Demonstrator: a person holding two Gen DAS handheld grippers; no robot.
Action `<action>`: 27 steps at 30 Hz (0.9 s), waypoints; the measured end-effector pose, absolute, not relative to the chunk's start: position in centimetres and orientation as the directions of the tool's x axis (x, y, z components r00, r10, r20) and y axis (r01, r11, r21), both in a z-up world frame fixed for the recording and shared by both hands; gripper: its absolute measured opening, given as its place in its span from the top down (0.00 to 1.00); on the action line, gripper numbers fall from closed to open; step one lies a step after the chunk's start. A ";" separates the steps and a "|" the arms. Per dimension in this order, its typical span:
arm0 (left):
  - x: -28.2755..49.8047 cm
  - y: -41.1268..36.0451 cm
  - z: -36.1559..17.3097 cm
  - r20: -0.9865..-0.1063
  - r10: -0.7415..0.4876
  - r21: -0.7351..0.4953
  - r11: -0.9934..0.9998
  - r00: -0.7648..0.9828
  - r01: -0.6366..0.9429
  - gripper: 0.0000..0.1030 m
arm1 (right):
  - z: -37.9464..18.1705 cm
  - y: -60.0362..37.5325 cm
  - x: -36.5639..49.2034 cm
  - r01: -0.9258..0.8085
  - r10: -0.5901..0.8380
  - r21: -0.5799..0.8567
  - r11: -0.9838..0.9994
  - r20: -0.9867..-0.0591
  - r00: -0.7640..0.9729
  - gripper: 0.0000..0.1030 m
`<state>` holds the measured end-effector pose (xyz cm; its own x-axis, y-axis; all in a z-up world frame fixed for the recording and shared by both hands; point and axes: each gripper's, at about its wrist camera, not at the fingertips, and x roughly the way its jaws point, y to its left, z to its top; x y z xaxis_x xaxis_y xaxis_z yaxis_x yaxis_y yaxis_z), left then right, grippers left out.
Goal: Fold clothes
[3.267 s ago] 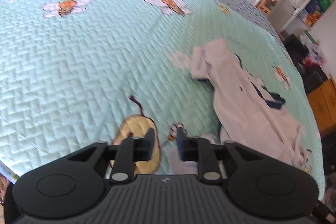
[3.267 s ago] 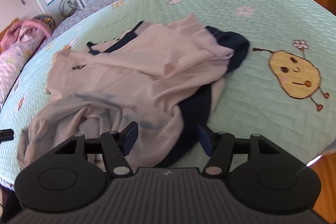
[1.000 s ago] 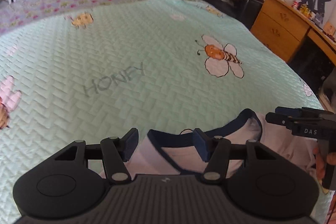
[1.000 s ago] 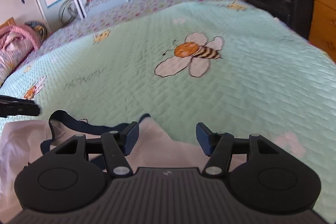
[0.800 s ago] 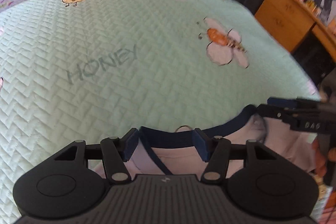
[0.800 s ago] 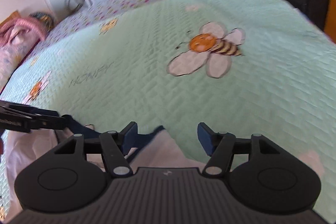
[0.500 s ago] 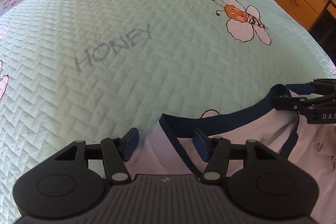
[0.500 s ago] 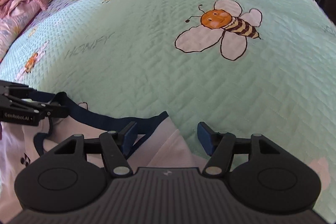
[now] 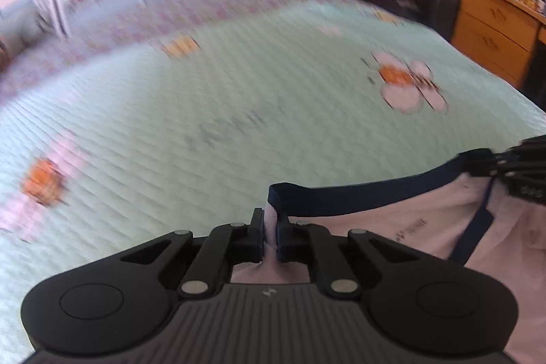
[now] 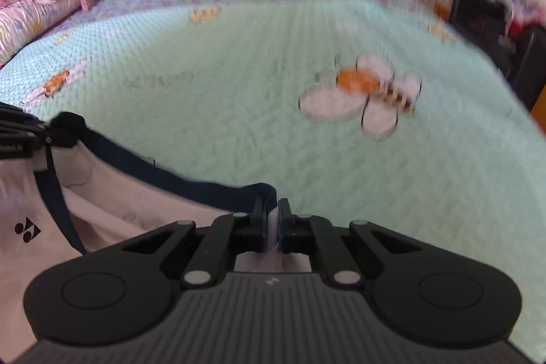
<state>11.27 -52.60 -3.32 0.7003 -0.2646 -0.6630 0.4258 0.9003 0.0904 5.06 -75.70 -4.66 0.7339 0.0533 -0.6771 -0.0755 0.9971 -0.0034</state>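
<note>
1. White fabric with a navy band: this is the garment [image 9: 392, 224]. It hangs between your two tools above the near edge of the bed [image 9: 211, 111], and its lower part is out of view.
2. Left hand-held gripper [image 9: 270, 229]: the jaws are closing and already pinch a fold of white cloth just below the corner of the navy band [image 9: 358, 198].
3. Right hand-held gripper [image 10: 272, 224]: the jaws are likewise closing on cloth, at the opposite corner of the band. In the left wrist view its tip sits at the far right, clamped on the dark trim.
4. The band runs nearly taut between the two grips. Judge the step in hand as lifting and spreading the garment before laying it flat on the quilt.
5. Risk, slip: each pinch takes only a thin edge of fabric. A quick pull apart could drag the cloth out of one jaw and drop that side.
6. Risk, uneven lay: if one hand drops lower than the other, the garment will likely land skewed or bunched, and the fold lines will not match.
7. Risk, overstretch: too much spread may strain the band.
8. Both views are blurred, so you cannot confirm how deep each grip sits. Check before you move further.
</note>
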 end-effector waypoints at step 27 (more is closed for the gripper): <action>30.5 -48.3 -3.4 -0.676 0.098 0.314 0.935 0.731 0.164 0.60 | -1.2 -65.1 28.9 0.017 -0.110 -0.168 0.986 -0.561 0.820 0.73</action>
<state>30.47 -48.32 -3.35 0.7306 0.0982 -0.6757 0.1644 0.9352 0.3137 28.87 -65.10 -1.16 0.8204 -0.1101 -0.5611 0.0172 0.9856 -0.1683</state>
